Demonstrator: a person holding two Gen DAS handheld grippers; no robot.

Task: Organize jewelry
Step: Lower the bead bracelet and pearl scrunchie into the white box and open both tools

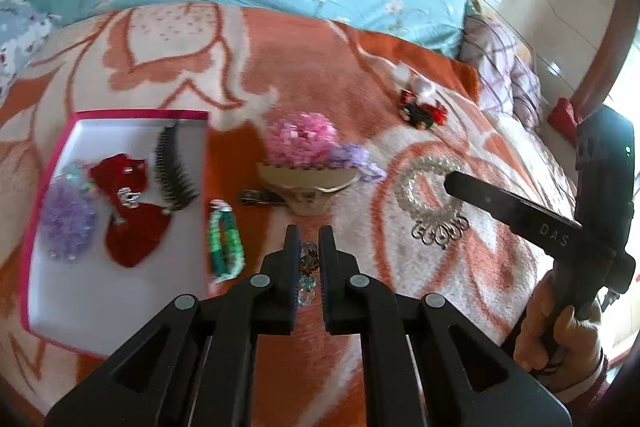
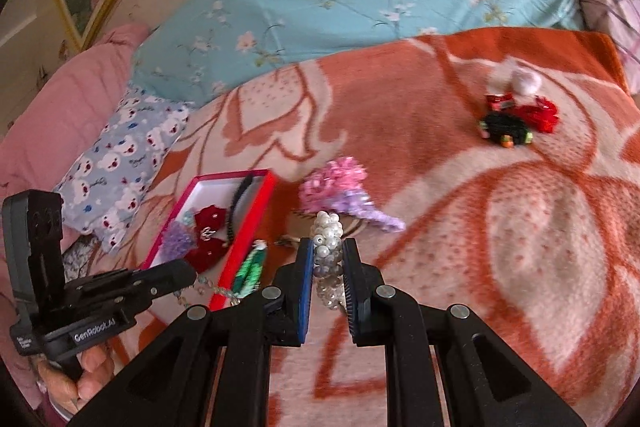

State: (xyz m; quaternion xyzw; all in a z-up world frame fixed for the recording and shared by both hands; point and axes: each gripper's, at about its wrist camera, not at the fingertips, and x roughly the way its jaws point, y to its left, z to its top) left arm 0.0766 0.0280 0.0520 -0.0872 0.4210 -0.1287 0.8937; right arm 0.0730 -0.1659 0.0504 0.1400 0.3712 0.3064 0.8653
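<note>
On the bed, an orange blanket carries everything, with a pink-rimmed white box at nine o'clock in the left wrist view. It already holds a purple scrunchie, a red bow and a black comb. Loose beside it lie a tan claw clip under a pink scrunchie at twelve o'clock and a green bracelet just outside the box's wall.

Both tongs are gripping. The left tongs are clamped on a clear bead strand, which trails from them in the right wrist view. The right tongs pinch a pearl bracelet: several rows of white and grey pearls, upright between the pads. In the left view its loop with a silver filigree pendant hangs at three o'clock.

The step in hand looks like carrying both pieces toward the box. The next move likely calls for bringing each over a bare patch of the white floor and letting go low, so the beads do not spill over the rim or tangle with the comb.
</note>
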